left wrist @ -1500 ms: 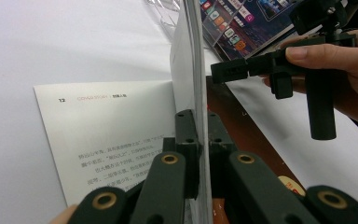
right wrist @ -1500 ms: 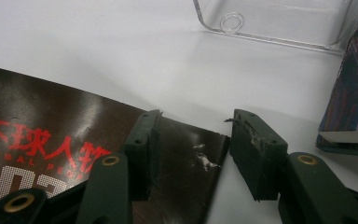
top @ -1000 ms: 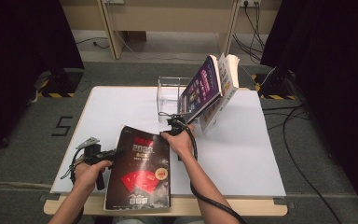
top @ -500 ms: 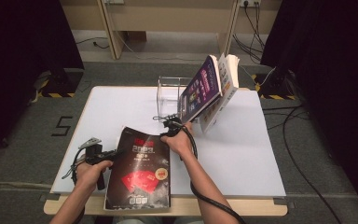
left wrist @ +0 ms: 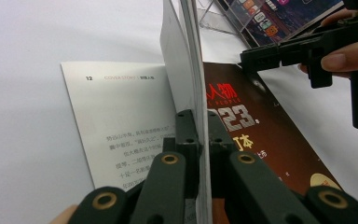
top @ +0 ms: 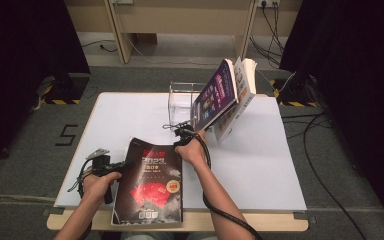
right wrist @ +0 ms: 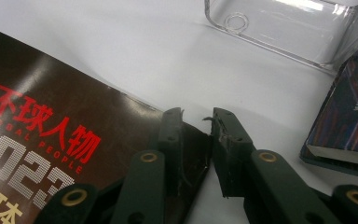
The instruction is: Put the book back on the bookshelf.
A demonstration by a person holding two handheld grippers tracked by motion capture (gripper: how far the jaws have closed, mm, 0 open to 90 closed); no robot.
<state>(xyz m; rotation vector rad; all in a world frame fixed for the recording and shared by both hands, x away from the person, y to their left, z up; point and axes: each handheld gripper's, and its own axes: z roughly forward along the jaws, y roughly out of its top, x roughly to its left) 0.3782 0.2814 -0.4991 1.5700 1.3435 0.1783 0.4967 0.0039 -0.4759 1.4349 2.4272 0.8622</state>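
Note:
A dark-covered magazine [top: 150, 185] with red print lies at the table's front edge. My left gripper [top: 125, 164] is shut on its left edge. In the left gripper view the jaws [left wrist: 198, 116] pinch the raised cover and a few pages, and a white text page [left wrist: 121, 126] lies flat beneath. My right gripper [top: 177, 134] sits at the magazine's far right corner. Its jaws [right wrist: 198, 116] have just been closing, and the cover's corner [right wrist: 193, 144] lies between them with a gap still showing. The right gripper [left wrist: 261, 53] also appears in the left gripper view.
A clear acrylic stand [top: 182, 97] stands at the back of the white table [top: 280, 165]. A purple book [top: 215, 95] and a paler book [top: 242, 85] lean against it, close to my right hand. A black cable [top: 220, 210] trails along the right forearm.
The right gripper's jaws have drawn closer together around the magazine's far corner. Both hands and the magazine have hardly shifted.

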